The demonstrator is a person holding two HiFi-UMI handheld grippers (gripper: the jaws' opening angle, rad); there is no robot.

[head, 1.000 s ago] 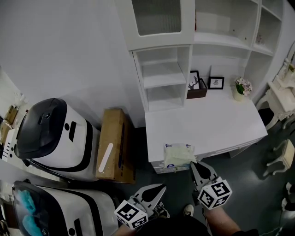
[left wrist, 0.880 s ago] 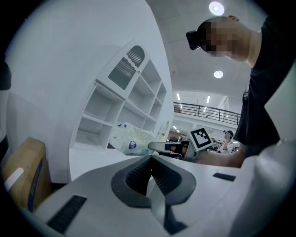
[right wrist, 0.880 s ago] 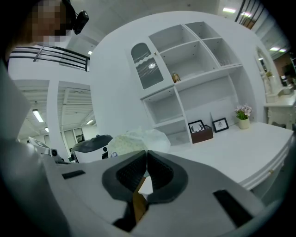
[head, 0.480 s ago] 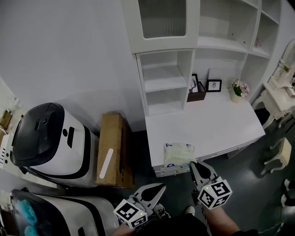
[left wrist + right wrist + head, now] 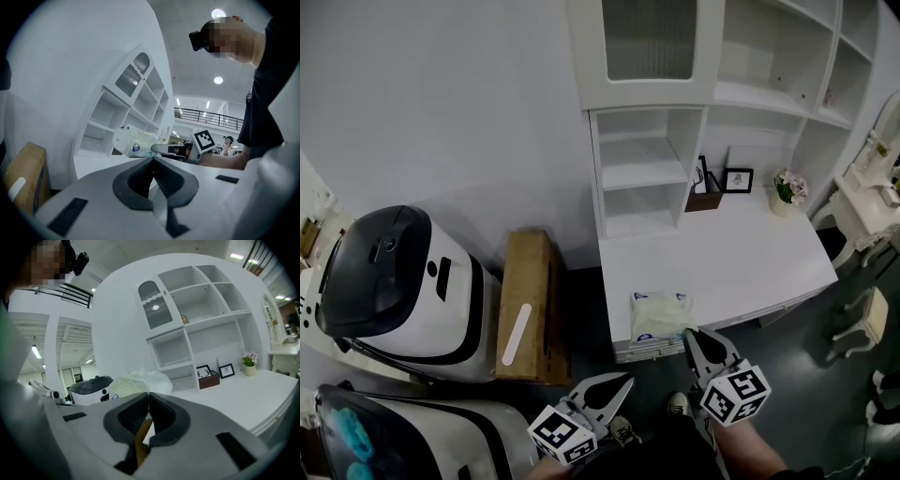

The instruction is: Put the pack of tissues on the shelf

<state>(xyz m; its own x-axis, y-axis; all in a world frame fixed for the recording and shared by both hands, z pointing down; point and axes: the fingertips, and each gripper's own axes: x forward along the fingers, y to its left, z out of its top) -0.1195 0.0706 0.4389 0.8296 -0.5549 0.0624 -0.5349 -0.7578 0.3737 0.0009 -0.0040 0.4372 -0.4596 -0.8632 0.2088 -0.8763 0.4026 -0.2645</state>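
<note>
The pack of tissues (image 5: 659,314), pale green in clear wrap, hangs over the front left corner of the white desk (image 5: 722,258). My right gripper (image 5: 687,332) is shut on its near edge; in the right gripper view the pack (image 5: 140,380) bulges just past the closed tips (image 5: 148,393). The left gripper (image 5: 625,379) is shut and empty, lower and to the left, off the desk. From the left gripper view (image 5: 152,158) the pack (image 5: 132,142) shows in the air in front of the white shelf unit (image 5: 642,159), whose open cubbies stand at the desk's back left.
A brown box (image 5: 528,300) stands on the floor left of the desk, beside white and black machines (image 5: 403,281). Picture frames (image 5: 738,179) and a small flower pot (image 5: 787,190) sit at the desk's back. A stool (image 5: 862,314) is at the right.
The head view has shifted slightly, so the shelf unit sits further right in the picture. Both grippers keep their places and the right one still holds the pack.
</note>
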